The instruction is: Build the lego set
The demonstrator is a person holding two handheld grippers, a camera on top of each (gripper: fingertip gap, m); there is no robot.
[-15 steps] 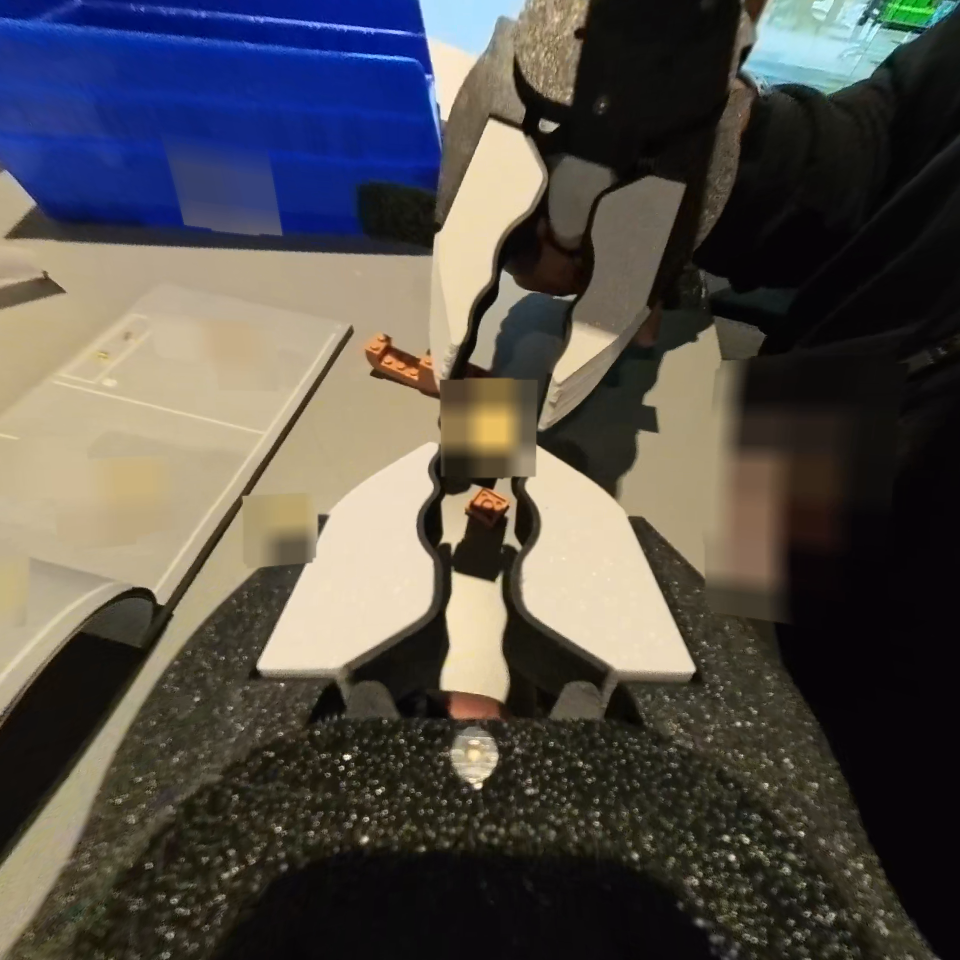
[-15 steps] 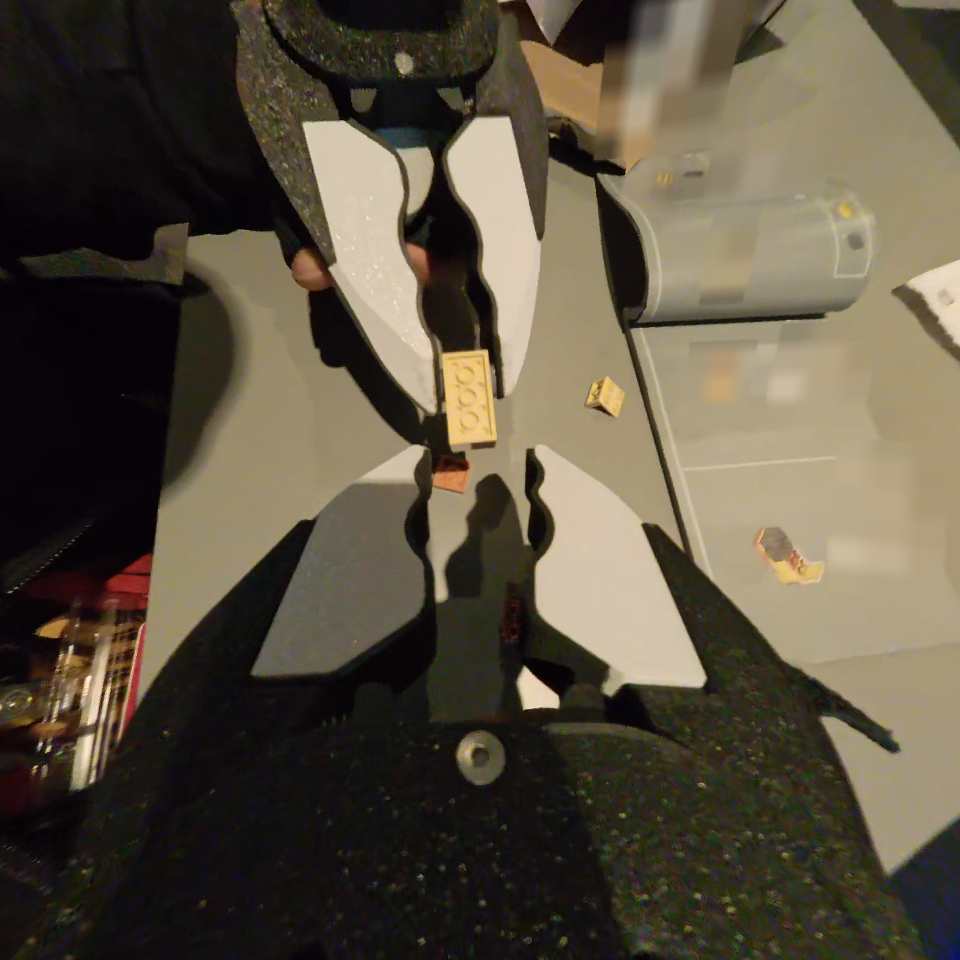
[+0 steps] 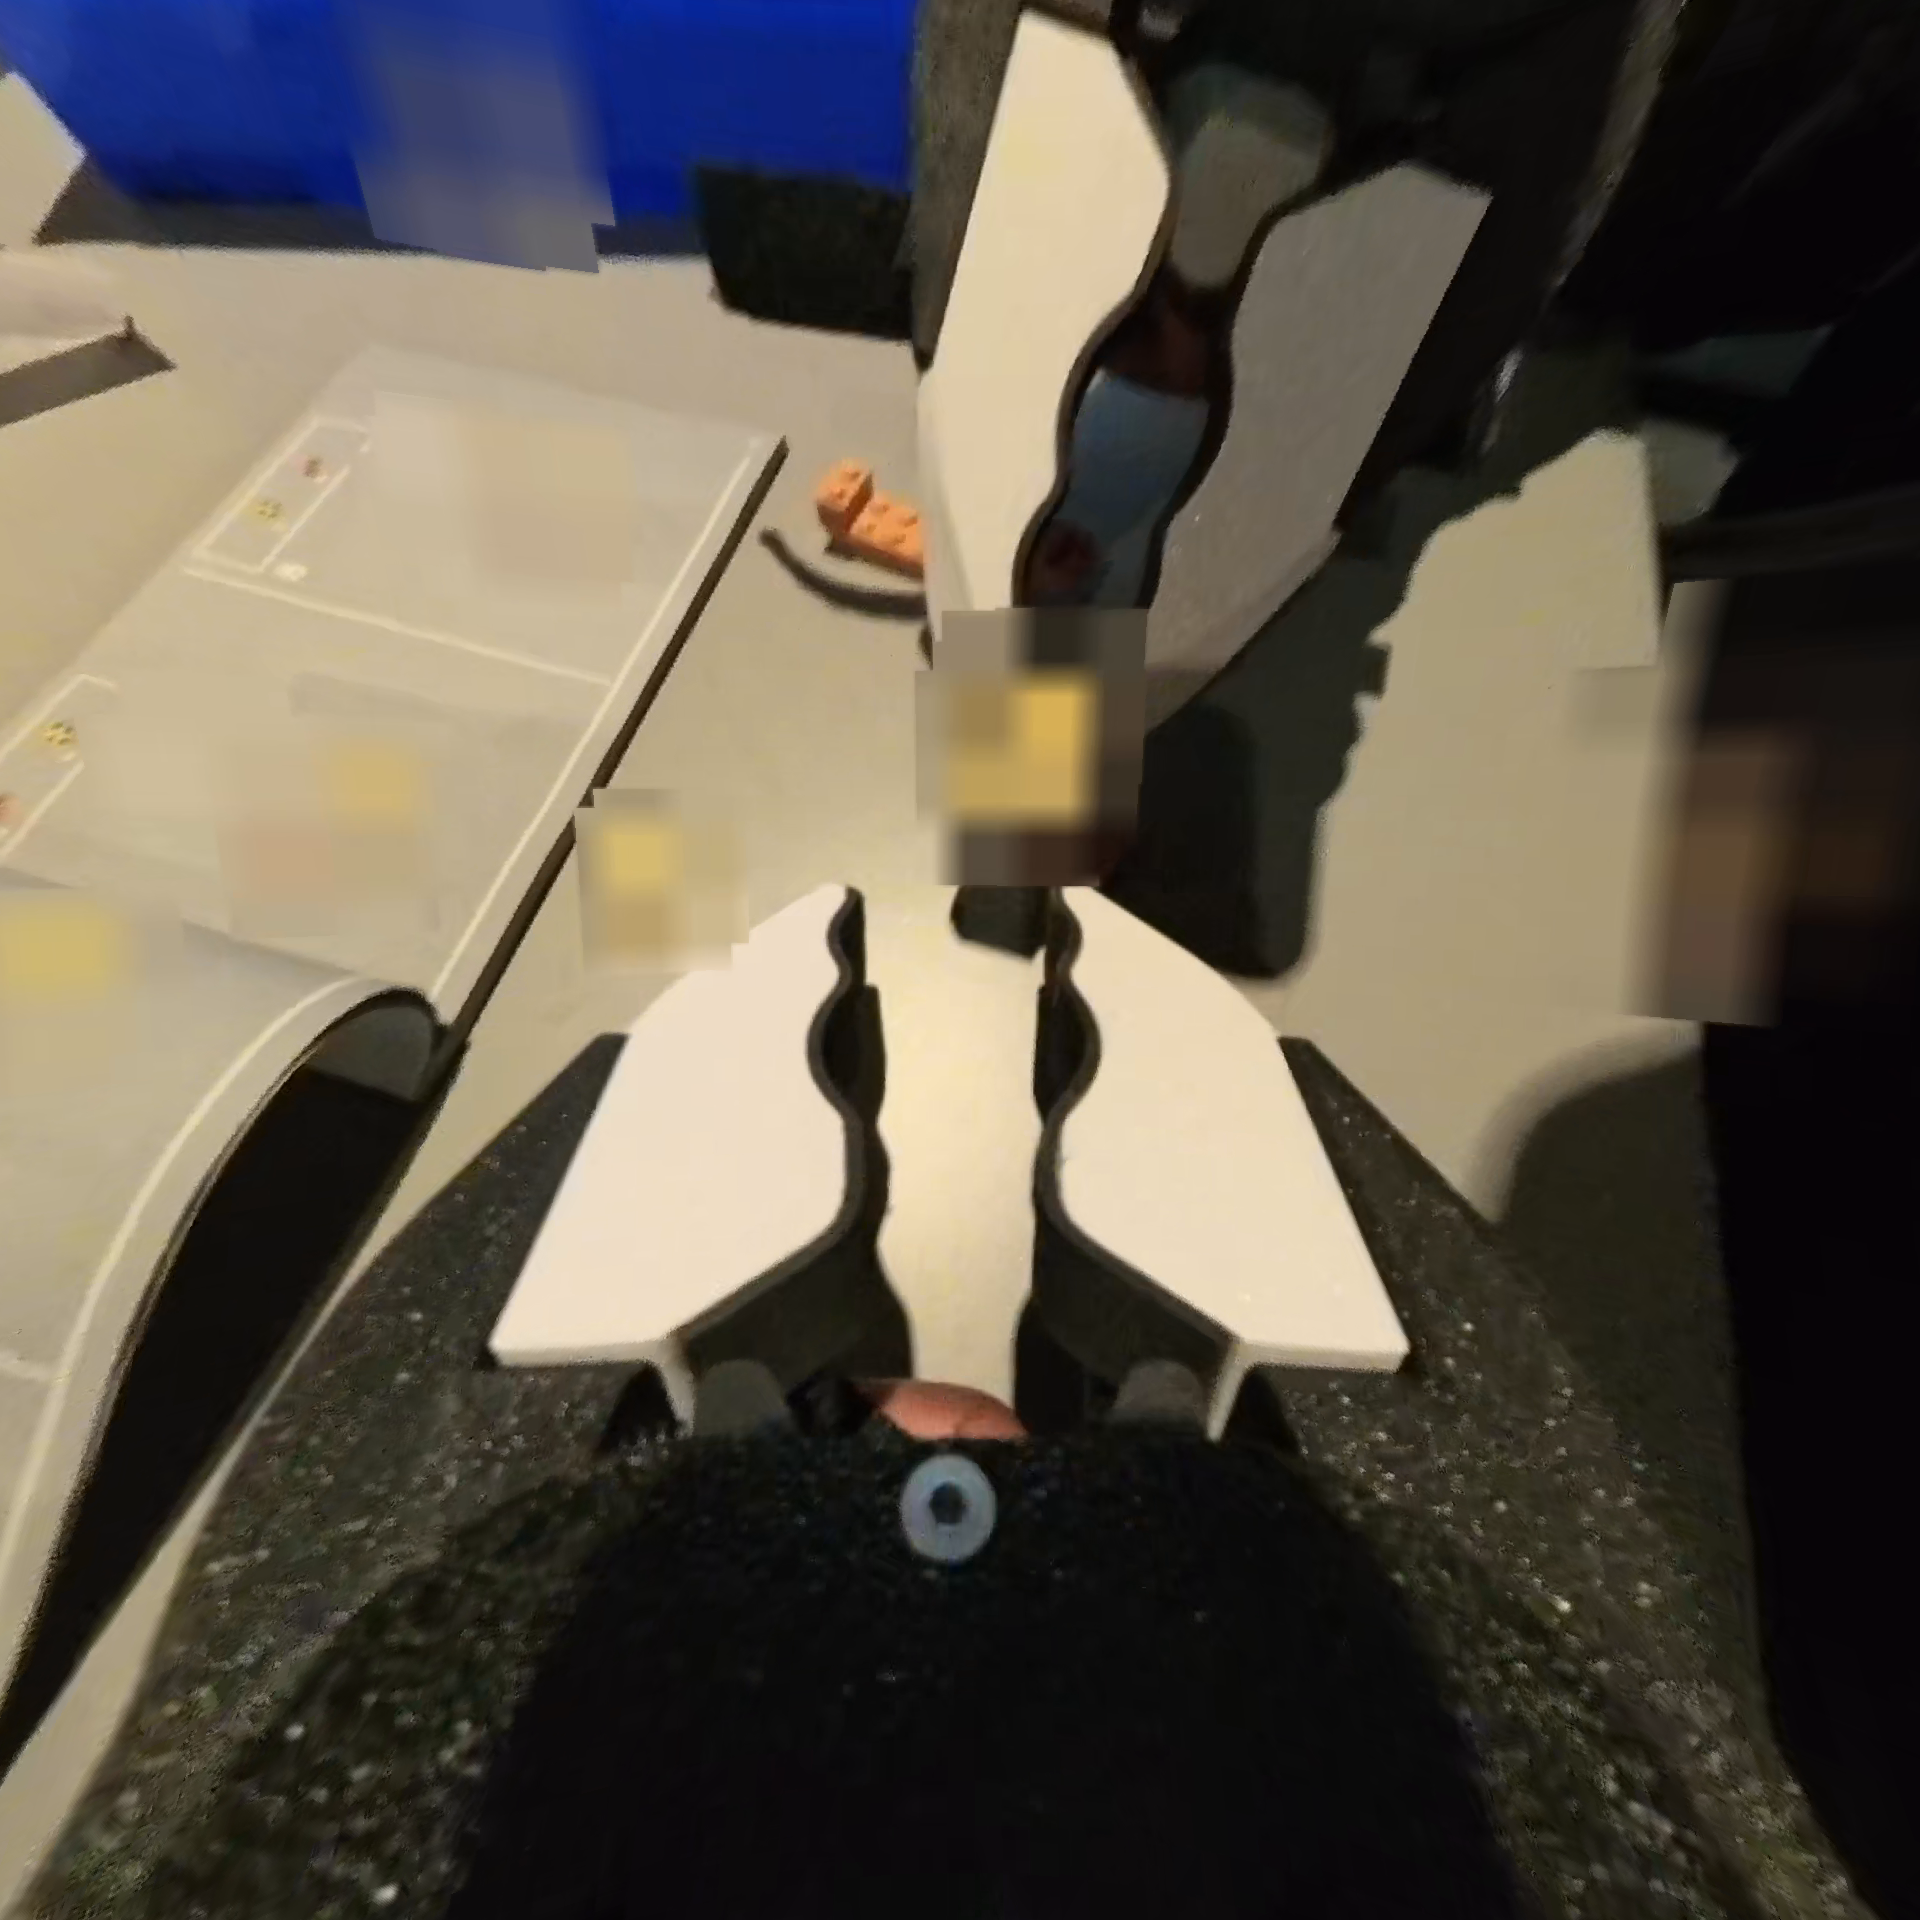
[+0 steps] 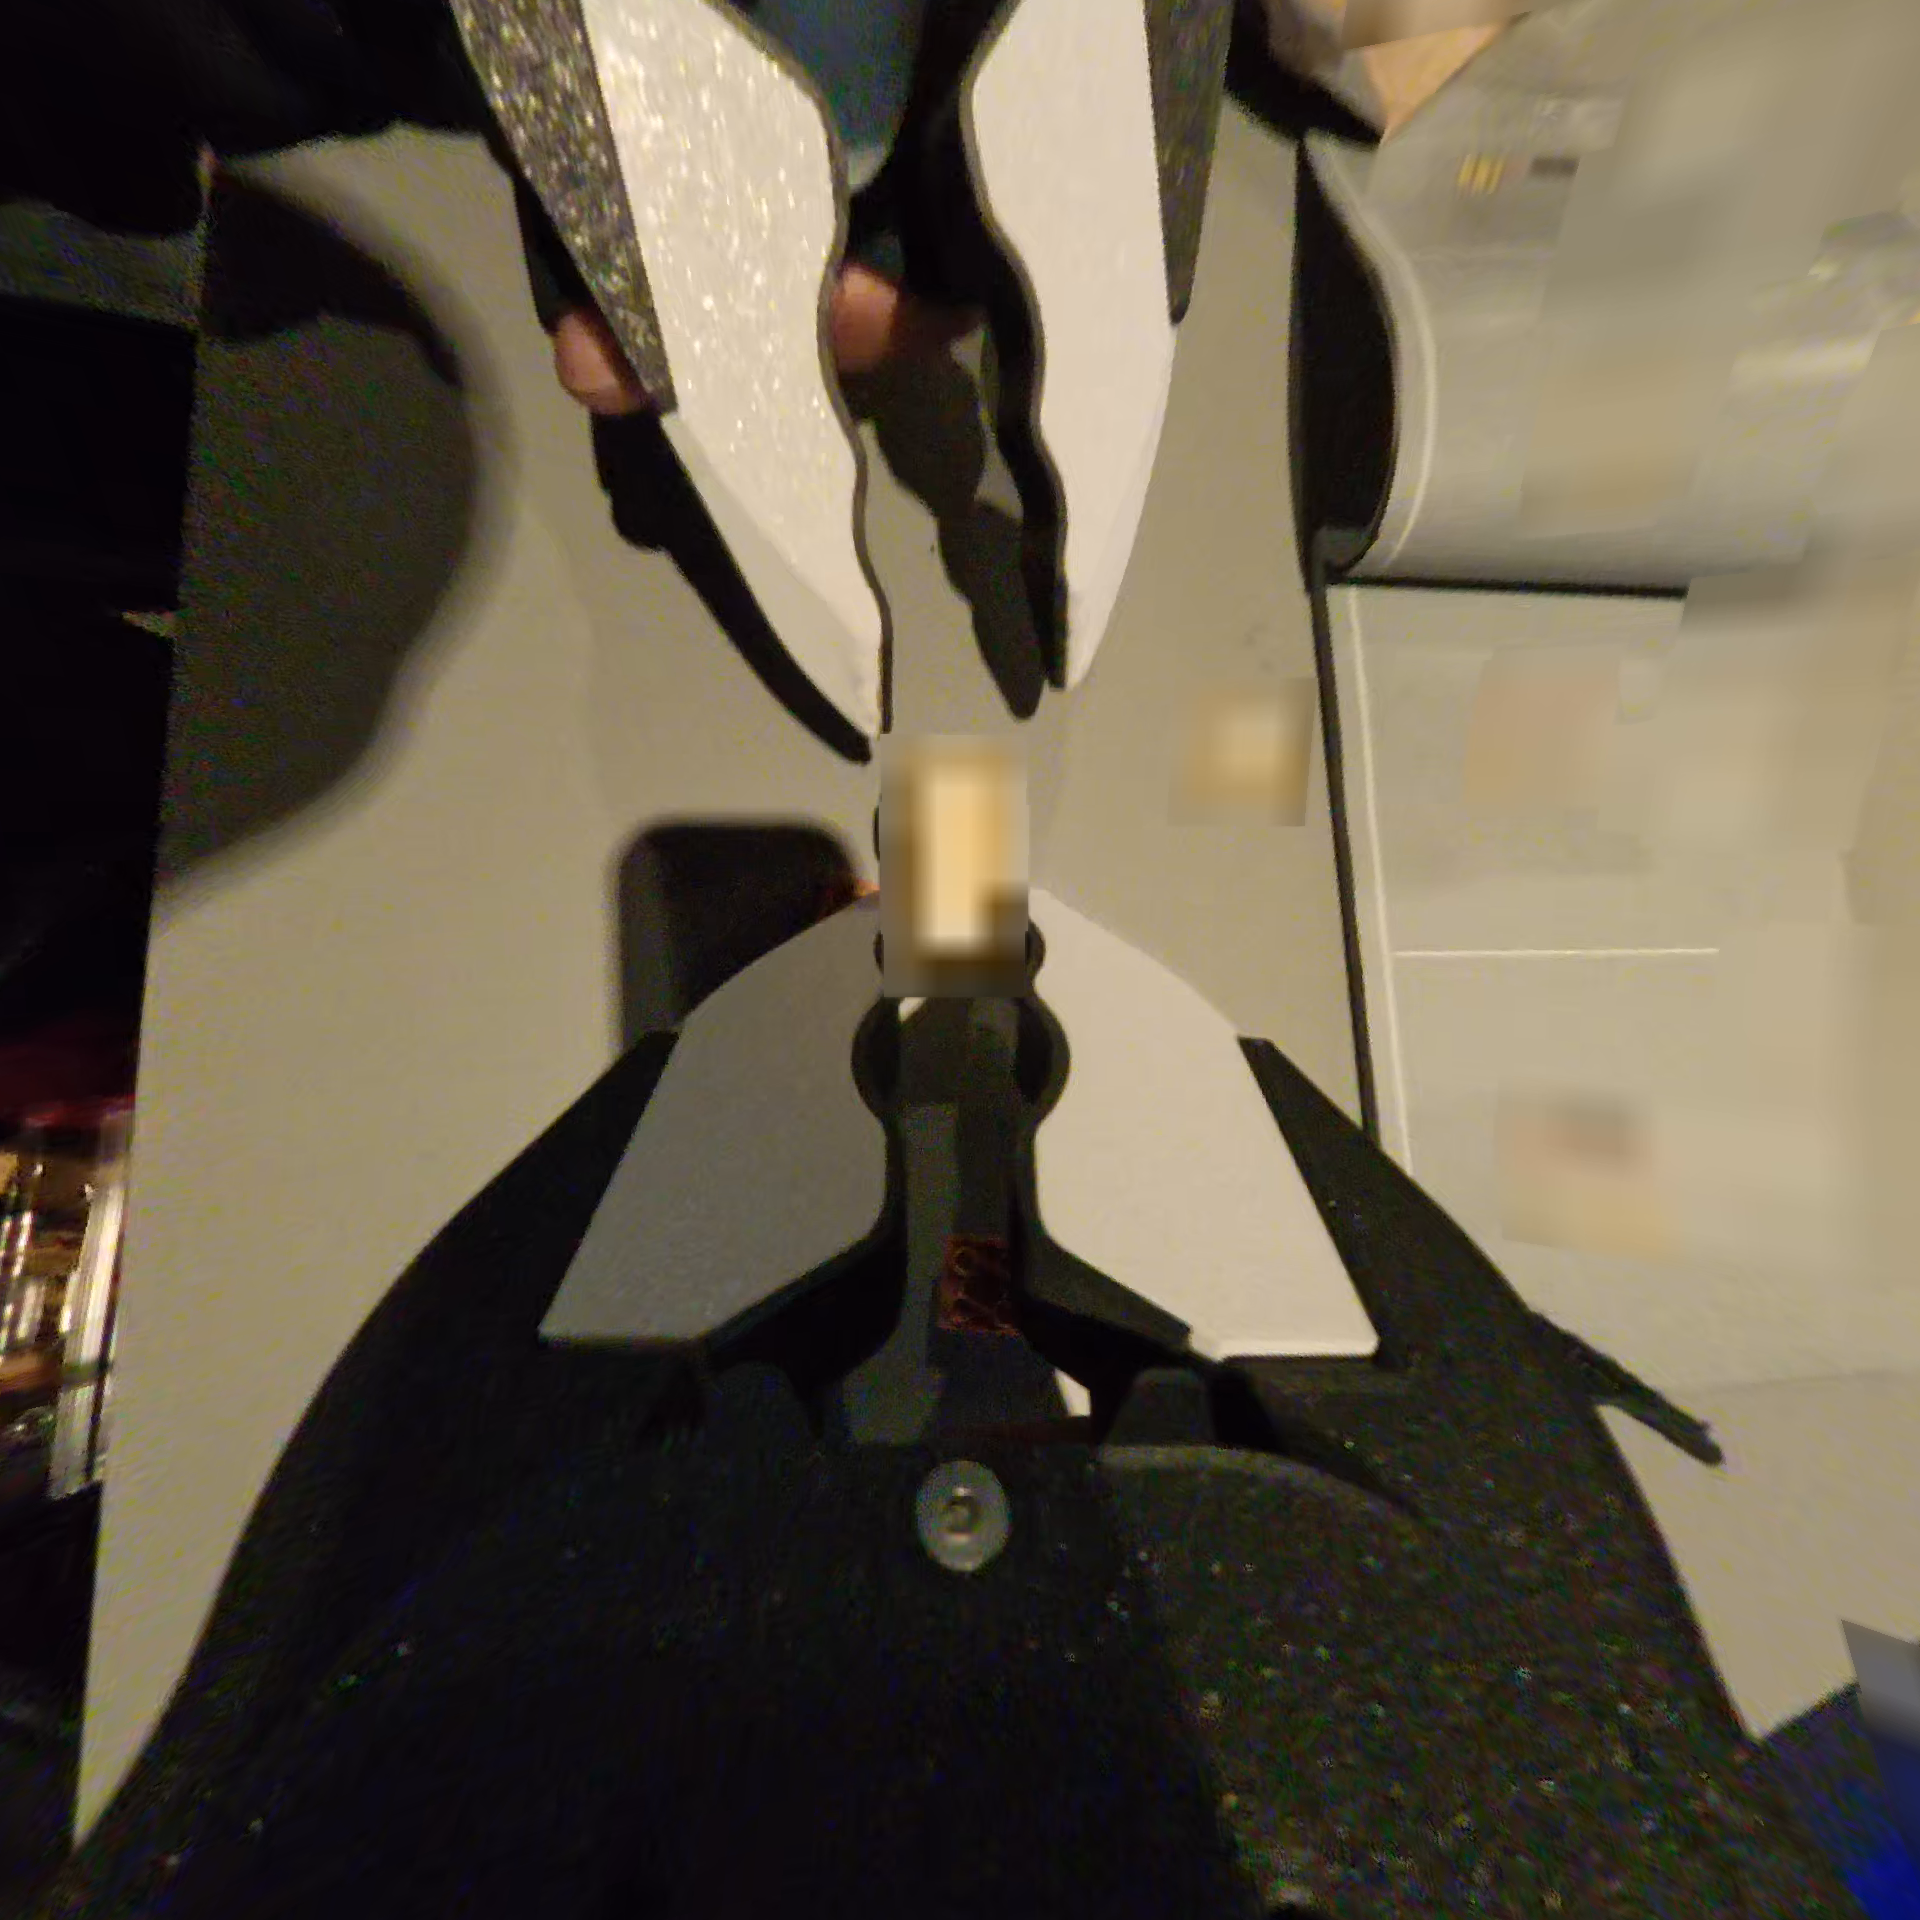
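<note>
A tan brick (image 4: 951, 862), covered by a mosaic patch, sits between the fingertips of my right gripper (image 4: 956, 935), which is shut on it. My left gripper (image 4: 961, 707) faces it tip to tip from above, slightly open, its tips just at the brick's far end. In the left wrist view my left gripper (image 3: 956, 904) has a clear gap between its fingers. The brick (image 3: 1029, 748) lies just beyond its tips, under my right gripper (image 3: 1060, 618). A sliver of a small brown piece (image 4: 860, 886) shows beside the brick.
An open instruction booklet (image 3: 416, 623) lies on the grey table, also seen in the right wrist view (image 4: 1558, 935). An orange brick (image 3: 868, 509) and a black curved piece (image 3: 831, 587) lie beyond it. A small tan piece (image 4: 1236, 753) lies beside the booklet. A blue bin (image 3: 260, 104) stands behind. The grippers are tip to tip, or close to it.
My right gripper has moved forward and shut on the tan brick that my left gripper was holding. My left fingers have spread slightly and the brick now sits beyond their tips.
</note>
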